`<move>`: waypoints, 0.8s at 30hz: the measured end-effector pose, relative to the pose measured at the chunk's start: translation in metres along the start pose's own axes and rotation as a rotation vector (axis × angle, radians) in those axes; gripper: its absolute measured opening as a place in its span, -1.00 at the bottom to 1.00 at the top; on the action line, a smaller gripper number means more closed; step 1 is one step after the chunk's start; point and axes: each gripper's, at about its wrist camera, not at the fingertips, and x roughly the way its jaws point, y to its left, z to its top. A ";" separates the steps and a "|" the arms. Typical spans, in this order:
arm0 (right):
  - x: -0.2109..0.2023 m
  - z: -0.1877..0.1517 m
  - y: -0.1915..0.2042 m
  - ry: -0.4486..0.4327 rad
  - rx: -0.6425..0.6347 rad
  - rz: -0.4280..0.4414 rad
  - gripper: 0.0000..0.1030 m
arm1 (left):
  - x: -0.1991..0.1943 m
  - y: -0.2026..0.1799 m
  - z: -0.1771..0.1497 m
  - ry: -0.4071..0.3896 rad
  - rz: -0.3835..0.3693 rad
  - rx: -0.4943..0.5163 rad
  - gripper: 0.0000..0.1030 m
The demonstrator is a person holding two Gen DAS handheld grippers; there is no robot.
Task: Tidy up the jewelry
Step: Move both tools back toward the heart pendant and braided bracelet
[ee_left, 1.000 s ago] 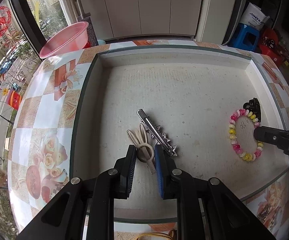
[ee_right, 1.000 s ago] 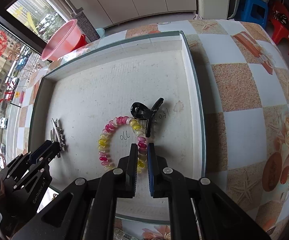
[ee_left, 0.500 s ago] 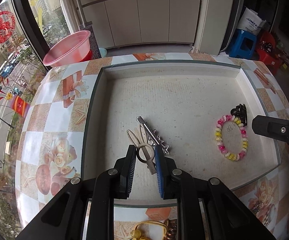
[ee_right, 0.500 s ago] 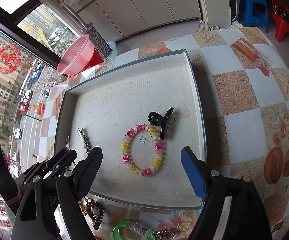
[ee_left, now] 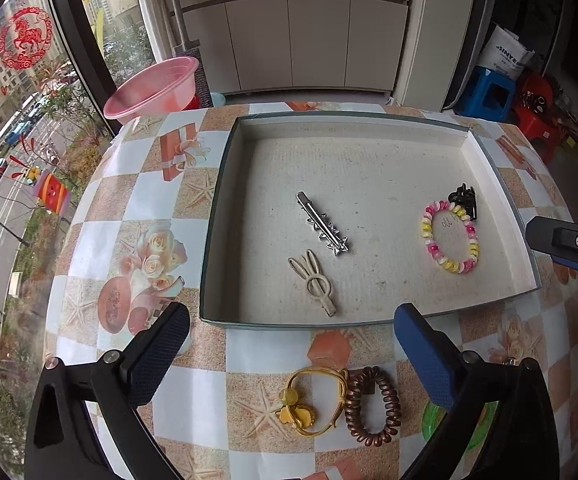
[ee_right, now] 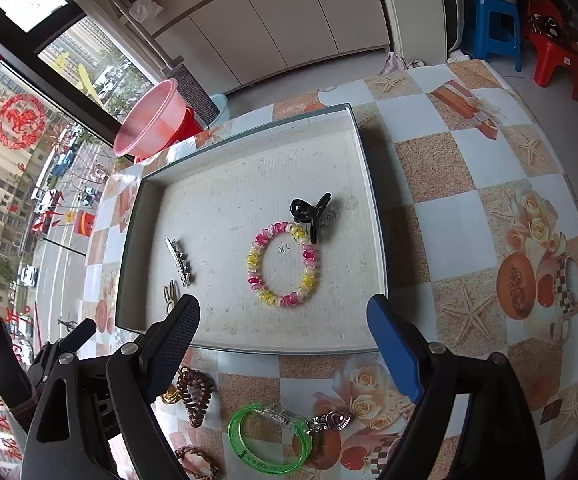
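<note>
A shallow grey tray holds a silver hair clip, a cream rabbit-ear clip, a pink-yellow spiral bracelet and a black claw clip. On the table in front of the tray lie a yellow hair tie, a brown coil tie and a green bangle. My left gripper is open and empty above the near table. My right gripper is open and empty above the tray's near edge.
A braided brown band lies at the near edge of the right wrist view. A pink basin stands beyond the table's far left. The patterned tablecloth extends to the right of the tray.
My left gripper opened, let go of the cream clip, and pulled back from the tray. My right gripper also opened, let go of the spiral bracelet, and backed away; both items lie in the tray.
</note>
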 end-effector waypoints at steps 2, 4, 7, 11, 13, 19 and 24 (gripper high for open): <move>-0.006 -0.007 0.000 -0.011 -0.009 -0.013 0.74 | -0.006 0.004 -0.006 0.005 0.006 -0.002 1.00; -0.013 -0.014 0.003 -0.027 -0.025 -0.020 0.95 | -0.014 0.007 -0.014 0.002 0.003 -0.001 1.00; -0.026 -0.028 0.009 -0.055 -0.074 -0.046 0.99 | -0.025 0.010 -0.025 0.000 -0.001 0.004 1.00; -0.039 -0.046 0.022 -0.061 -0.153 -0.124 0.99 | -0.039 0.013 -0.044 0.000 0.001 0.013 1.00; -0.045 -0.056 0.026 -0.058 -0.166 -0.133 0.99 | -0.045 0.014 -0.052 -0.003 0.008 0.018 1.00; -0.059 -0.084 0.026 -0.035 -0.124 -0.096 0.99 | -0.061 0.021 -0.077 0.001 0.008 0.015 1.00; -0.067 -0.110 0.035 -0.001 -0.151 -0.037 0.99 | -0.069 0.029 -0.099 0.028 -0.002 0.011 1.00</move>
